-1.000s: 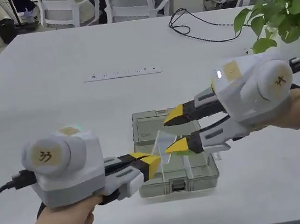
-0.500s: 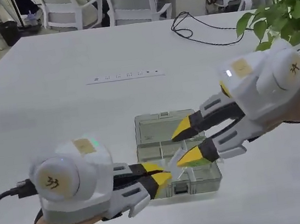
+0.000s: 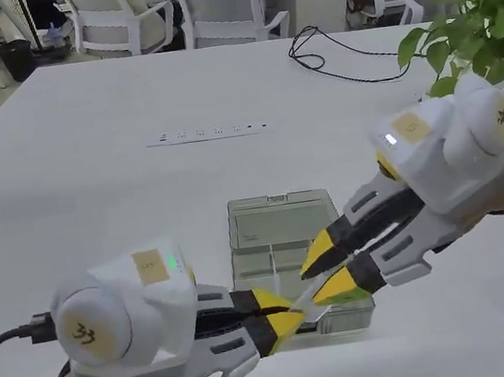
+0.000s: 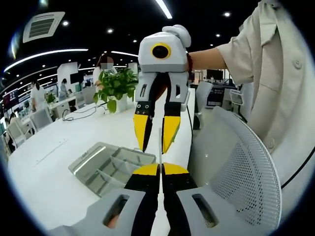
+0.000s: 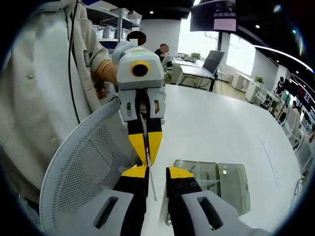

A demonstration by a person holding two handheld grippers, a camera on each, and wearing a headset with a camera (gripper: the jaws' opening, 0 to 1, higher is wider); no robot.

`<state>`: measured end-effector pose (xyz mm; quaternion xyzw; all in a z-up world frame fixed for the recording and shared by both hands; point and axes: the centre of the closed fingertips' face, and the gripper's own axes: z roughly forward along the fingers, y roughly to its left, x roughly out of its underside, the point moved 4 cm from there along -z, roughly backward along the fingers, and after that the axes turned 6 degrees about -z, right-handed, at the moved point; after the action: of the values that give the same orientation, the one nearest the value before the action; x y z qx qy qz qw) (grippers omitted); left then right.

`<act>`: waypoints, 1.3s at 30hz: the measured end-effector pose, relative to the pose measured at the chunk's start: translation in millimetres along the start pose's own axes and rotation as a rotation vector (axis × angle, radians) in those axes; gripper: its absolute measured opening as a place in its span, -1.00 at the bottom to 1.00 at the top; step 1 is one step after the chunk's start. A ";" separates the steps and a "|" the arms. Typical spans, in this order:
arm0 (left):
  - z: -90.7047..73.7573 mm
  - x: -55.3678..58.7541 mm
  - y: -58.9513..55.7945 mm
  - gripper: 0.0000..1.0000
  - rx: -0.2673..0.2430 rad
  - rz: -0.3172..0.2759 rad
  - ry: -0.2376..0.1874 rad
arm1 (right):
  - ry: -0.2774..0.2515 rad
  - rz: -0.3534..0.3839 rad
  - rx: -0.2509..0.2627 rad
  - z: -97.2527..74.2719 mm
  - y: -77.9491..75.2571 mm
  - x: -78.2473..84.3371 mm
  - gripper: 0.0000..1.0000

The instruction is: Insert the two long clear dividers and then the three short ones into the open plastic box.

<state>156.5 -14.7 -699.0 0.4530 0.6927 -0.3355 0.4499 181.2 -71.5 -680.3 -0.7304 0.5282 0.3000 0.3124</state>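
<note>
A white table (image 3: 92, 172) holds the open plastic box (image 3: 278, 205). Above the box's near edge, the left gripper (image 3: 286, 319) pinches a clear divider (image 3: 309, 300); the right gripper (image 3: 326, 273) gapes around it.

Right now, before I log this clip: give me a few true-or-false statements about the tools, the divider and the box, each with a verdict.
1. The left tool is shut on a clear divider. True.
2. The right tool is clamped shut. False: its jaws stand apart, with the divider between them.
3. The plastic box lies open on the table. True.
4. The box has nothing fitted inside. False: fitted dividers split it into compartments.
5. A plant stands beside the left tool. False: it is on the right tool's side of the table.
</note>
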 end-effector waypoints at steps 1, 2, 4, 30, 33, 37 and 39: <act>0.2 -1.0 -0.9 -1.00 0.007 0.006 -0.005 | 0.000 0.000 -0.012 -0.3 2.4 0.3 -0.72; 0.0 -1.2 -1.5 -1.00 0.009 0.011 -0.005 | -0.001 0.001 -0.019 -0.4 3.8 0.3 -0.74; -0.3 -1.8 -2.3 -1.00 0.015 0.022 -0.006 | -0.002 0.002 -0.030 0.0 6.8 -0.8 -0.78; -3.7 -2.7 8.8 -0.75 -0.073 -0.081 -0.072 | 0.030 0.000 0.005 -1.4 0.5 -2.0 -0.95; -4.1 -2.3 11.2 -0.65 -0.087 -0.091 -0.078 | 0.040 -0.008 0.022 -3.2 -4.8 0.1 -0.95; -4.5 -1.6 12.9 -0.50 -0.104 -0.101 -0.087 | 0.054 0.005 0.057 -5.1 -14.0 4.1 -0.95; -4.7 -0.8 14.0 -0.43 -0.116 -0.107 -0.090 | 0.060 0.015 0.076 -5.9 -19.2 6.9 -0.95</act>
<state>168.2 -5.7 -697.3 0.3729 0.7134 -0.3383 0.4874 202.1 -75.4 -679.3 -0.7226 0.5538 0.2601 0.3218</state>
